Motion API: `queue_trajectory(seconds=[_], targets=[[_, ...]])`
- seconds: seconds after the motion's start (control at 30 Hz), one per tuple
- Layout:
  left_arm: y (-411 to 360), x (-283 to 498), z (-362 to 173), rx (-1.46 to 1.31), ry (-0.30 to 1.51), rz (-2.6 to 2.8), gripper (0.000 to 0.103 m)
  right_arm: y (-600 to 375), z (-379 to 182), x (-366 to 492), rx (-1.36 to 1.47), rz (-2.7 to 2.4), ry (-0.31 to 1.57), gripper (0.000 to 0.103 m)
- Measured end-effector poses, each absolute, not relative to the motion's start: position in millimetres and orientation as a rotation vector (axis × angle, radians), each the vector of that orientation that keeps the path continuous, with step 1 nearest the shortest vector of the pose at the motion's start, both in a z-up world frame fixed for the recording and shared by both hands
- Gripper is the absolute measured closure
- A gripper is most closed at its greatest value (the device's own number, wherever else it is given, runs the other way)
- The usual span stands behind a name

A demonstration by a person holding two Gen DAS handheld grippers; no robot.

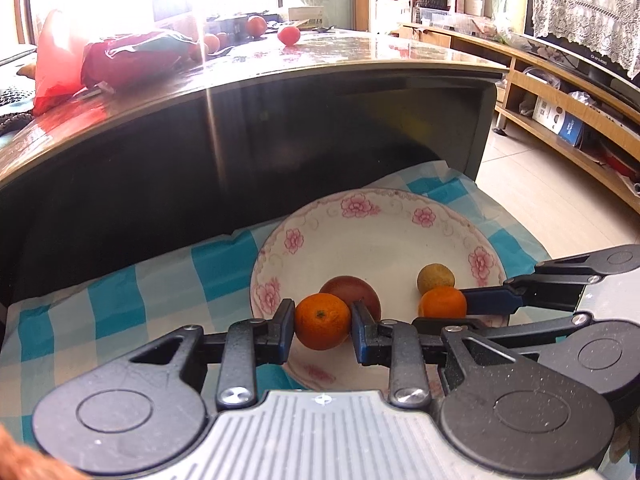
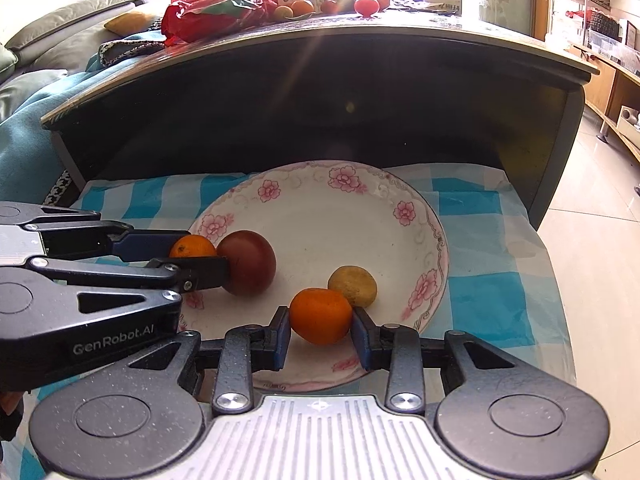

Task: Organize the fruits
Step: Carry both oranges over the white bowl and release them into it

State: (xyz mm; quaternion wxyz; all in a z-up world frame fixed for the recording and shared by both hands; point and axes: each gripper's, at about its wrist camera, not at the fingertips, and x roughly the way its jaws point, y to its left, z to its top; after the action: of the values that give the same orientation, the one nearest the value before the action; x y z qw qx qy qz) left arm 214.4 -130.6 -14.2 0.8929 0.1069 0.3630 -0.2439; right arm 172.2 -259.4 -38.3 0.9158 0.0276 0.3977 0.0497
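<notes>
Small round orange mandarins [image 1: 322, 322] [image 2: 320, 316]: each gripper, left [image 1: 322, 326] and right [image 2: 320, 334], pinches one over the floral white ceramic plate [image 2: 320, 216]. Released carelessly, they'd probably knock the dark red fruit [image 2: 250, 262] just ahead.

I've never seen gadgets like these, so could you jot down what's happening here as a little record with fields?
Left tongs: shut on an orange
Right tongs: shut on a second orange
Plate: white, pink flowers, on a blue checked cloth
Also in plate: dark red fruit, yellowish fruit
Behind: dark table bearing more fruit
</notes>
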Motion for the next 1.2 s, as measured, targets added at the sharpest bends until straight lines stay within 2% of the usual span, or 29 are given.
queue_trajectory(seconds=[0.3, 0.37, 0.43, 1.2], targets=[[-147, 223, -14, 0.215, 0.719, -0.533, 0.062, -258, -42, 179, 0.051, 0.125, 0.796, 0.073], [-149, 226, -13, 0.21, 0.714, -0.53, 0.062, -260, -41, 180, 0.059, 0.134, 0.791, 0.069], [-151, 228, -13, 0.206, 0.714, -0.528, 0.062, -262, -39, 179, 0.07, 0.131, 0.778, 0.061], [-85, 199, 11, 0.159, 0.736, -0.449, 0.062, -256, -9, 160, 0.075, 0.127, 0.683, 0.06]])
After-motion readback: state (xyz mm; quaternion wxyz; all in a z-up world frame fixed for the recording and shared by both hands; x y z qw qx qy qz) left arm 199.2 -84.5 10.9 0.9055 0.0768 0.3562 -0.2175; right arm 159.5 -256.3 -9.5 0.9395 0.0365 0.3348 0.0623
